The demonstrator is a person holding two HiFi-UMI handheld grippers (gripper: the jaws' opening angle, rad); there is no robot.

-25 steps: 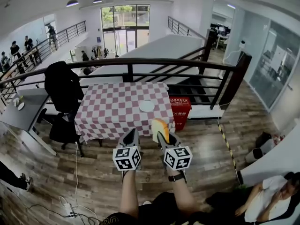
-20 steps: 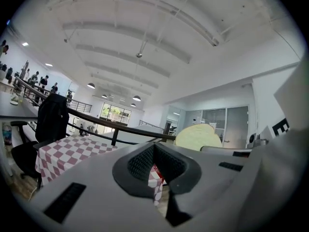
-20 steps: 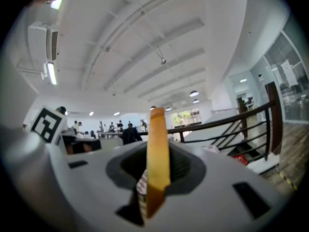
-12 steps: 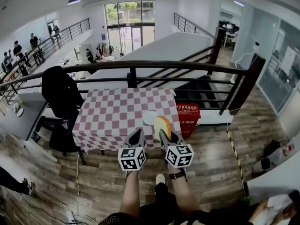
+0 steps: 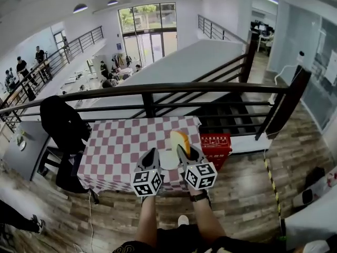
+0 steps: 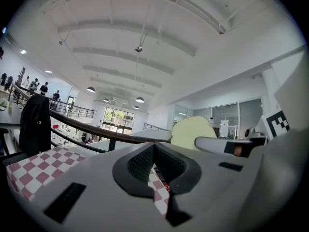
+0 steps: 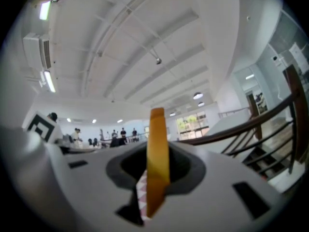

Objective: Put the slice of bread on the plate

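Note:
In the head view a tan-crusted slice of bread (image 5: 180,139) stands upright in my right gripper (image 5: 184,153), which is shut on it. The right gripper view shows the slice of bread (image 7: 158,129) edge-on between the pads of my right gripper (image 7: 158,150). The white plate (image 5: 168,160) lies near the front edge of the checkered table (image 5: 121,146), between the two grippers. My left gripper (image 5: 151,157) is level beside it, shut and holding nothing. In the left gripper view, my left gripper (image 6: 154,147) has its pads together, with the bread (image 6: 192,131) off to the right.
A dark railing (image 5: 158,88) runs behind the table, with a stairwell beyond it. A black chair draped with a jacket (image 5: 64,121) stands at the table's left. A red box (image 5: 215,142) sits on the floor at its right. Wooden floor surrounds the table.
The table and plate have come much nearer. Both grippers have moved forward from over the floor to the table's front edge, level with the plate. The bread stays in the right gripper.

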